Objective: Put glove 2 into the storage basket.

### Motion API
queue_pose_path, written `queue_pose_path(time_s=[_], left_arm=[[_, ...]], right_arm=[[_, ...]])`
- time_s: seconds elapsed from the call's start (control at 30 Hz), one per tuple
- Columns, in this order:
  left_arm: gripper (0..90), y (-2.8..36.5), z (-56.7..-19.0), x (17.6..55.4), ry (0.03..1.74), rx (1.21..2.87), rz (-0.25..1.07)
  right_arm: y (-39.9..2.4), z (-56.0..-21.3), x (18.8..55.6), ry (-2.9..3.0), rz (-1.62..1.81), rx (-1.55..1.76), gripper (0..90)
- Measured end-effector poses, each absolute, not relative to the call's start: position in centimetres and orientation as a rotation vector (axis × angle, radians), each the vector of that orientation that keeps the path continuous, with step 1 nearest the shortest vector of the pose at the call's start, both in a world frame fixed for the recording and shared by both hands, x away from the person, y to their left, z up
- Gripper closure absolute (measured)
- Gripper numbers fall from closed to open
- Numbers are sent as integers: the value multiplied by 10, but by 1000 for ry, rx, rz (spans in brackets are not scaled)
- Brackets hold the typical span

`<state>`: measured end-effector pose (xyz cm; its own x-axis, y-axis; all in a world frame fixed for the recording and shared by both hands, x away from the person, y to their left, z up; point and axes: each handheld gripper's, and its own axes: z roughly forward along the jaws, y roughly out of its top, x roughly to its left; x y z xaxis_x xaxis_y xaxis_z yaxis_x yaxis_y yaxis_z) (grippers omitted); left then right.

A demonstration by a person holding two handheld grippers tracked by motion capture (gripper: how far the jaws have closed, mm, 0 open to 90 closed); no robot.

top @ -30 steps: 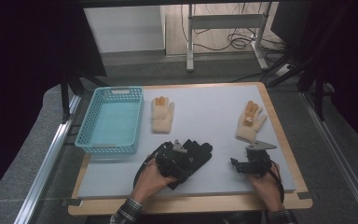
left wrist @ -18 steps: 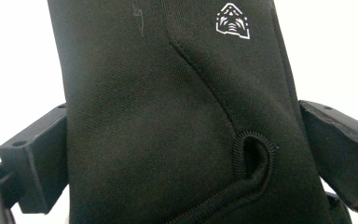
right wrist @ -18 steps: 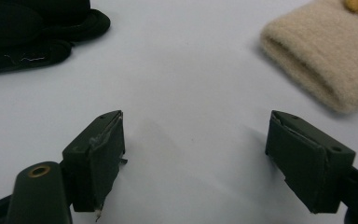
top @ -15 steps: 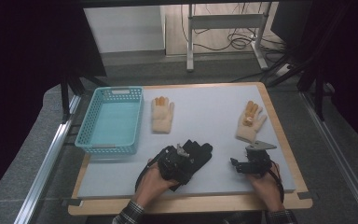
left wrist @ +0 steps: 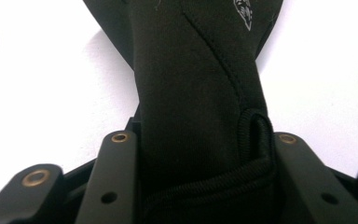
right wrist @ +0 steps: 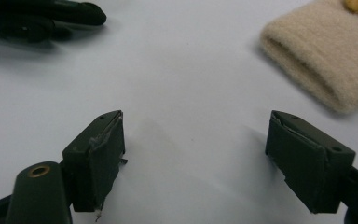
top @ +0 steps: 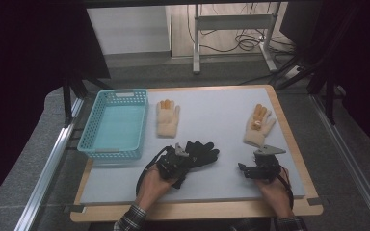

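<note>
Little has moved — left gripper point(top: 185, 155) stays clamped on black glove point(left wrist: 191, 84) cuff.
Soft, limp, light — cuff grips best; right gripper point(right wrist: 193, 156) jaws apart.

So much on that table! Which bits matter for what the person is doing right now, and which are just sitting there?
In use, as far as I can judge:
- left claw, shut on the black glove at its cuff
- right claw, open over bare table

Lying about for now:
- blue basket
- beige glove beside it
- beige glove at the right
</note>
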<state>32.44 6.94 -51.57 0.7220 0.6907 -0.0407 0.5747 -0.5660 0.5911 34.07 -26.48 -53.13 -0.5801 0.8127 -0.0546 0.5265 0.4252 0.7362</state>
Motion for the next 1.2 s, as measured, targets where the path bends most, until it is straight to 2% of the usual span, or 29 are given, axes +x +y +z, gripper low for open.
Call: queue_pose_path(time_s=[0.73, 1.2], left_arm=[[609, 102, -459, 351, 1042, 2269, 355], [606, 139, -427, 381, 1151, 2218, 405]], right_arm=[[-265, -531, 341, 2280, 965, 1139, 195], [-265, -531, 341, 2280, 966, 1139, 195]])
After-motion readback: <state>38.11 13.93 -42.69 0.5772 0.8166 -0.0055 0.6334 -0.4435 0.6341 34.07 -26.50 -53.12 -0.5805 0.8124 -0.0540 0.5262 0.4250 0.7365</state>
